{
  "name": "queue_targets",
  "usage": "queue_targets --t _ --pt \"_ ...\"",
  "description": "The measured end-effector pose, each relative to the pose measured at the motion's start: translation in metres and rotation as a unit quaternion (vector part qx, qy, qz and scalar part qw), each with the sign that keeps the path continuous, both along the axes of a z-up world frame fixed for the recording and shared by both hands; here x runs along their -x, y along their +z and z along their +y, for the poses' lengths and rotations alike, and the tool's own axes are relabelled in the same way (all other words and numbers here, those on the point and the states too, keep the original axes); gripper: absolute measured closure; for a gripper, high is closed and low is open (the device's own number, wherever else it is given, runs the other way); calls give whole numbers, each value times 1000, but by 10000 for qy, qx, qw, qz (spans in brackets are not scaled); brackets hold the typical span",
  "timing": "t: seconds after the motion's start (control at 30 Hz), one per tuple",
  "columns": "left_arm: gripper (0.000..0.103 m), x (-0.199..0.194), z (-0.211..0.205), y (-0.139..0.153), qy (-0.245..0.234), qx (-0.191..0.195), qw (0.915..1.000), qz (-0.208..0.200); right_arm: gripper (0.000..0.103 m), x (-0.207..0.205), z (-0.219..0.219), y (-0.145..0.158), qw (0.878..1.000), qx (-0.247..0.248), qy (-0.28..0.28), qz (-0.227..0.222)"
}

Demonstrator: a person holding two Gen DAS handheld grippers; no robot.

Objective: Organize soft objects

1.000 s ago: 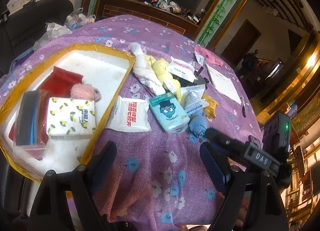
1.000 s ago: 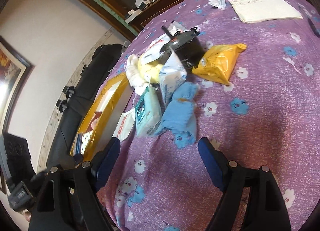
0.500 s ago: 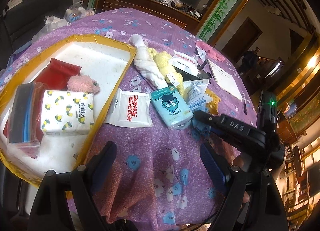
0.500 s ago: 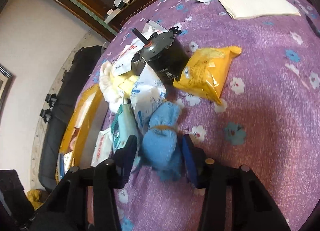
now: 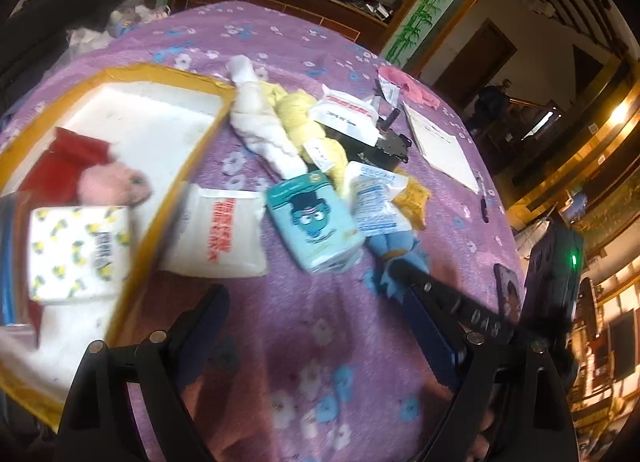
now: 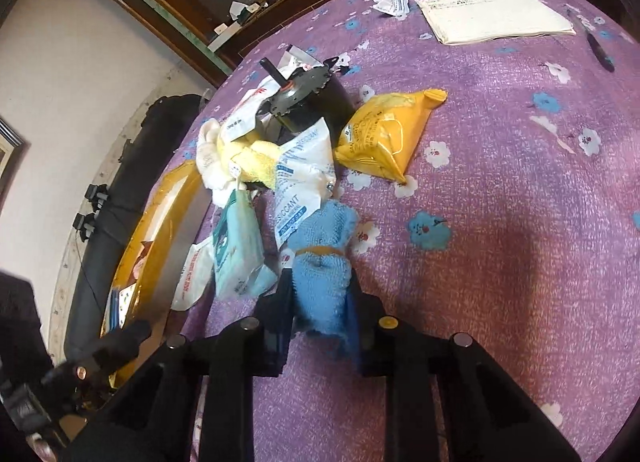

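Our right tool (image 6: pixel 320 294) has just been closing on the blue towel roll (image 6: pixel 322 262) lying on the table (image 6: pixel 500 189) — we should squeeze firmly below its band, then lift straight up. Our left tool (image 5: pixel 316 326) hangs wide, empty.

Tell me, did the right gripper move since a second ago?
Yes. The right gripper moved toward the black motor, and its jaws have just been closing onto the blue towel roll.

Left tool (image 5: pixel 316 336): black frame, dark-blue ribbed pads, silver screws; right tool (image 6: pixel 320 302) alike, "DAS" lettering, green light.
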State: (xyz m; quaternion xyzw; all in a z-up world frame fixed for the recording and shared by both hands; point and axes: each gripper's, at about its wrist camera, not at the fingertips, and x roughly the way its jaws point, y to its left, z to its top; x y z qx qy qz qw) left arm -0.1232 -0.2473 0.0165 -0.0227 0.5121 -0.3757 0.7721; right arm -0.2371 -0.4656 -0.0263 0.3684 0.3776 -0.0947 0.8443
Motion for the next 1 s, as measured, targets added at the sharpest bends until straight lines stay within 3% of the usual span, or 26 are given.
queue_targets --t 0.13,0.37,0.47,0.57,0.7,0.83,1.0 --pt "12 -9 -18 -6 -76 -67 9999 71 80 -1 2 -5 9994 -174 278 -60" --pt "12 -35 -46 -18 3 -195 9992 339 80 5 -6 -12 9967 -719 259 -285" --pt "12 -43 -64 -28 -10 -498 9984 275 80 7 -4 -9 9974 -590 221 -335" --pt "11 -55 -71 -41 238 -462 9963 687 80 11 3 2 9984 -211 207 -472" --pt "10 -55 -82 -44 129 -405 9980 461 80 11 12 11 9983 137 212 -534" --pt "40 -46 -80 -42 141 -732 9972 10 80 13 7 8 9983 -69 170 -555" --pt "44 -39 -58 -43 -42 -513 9982 303 80 18 -2 2 9972 -388 -4 -640"
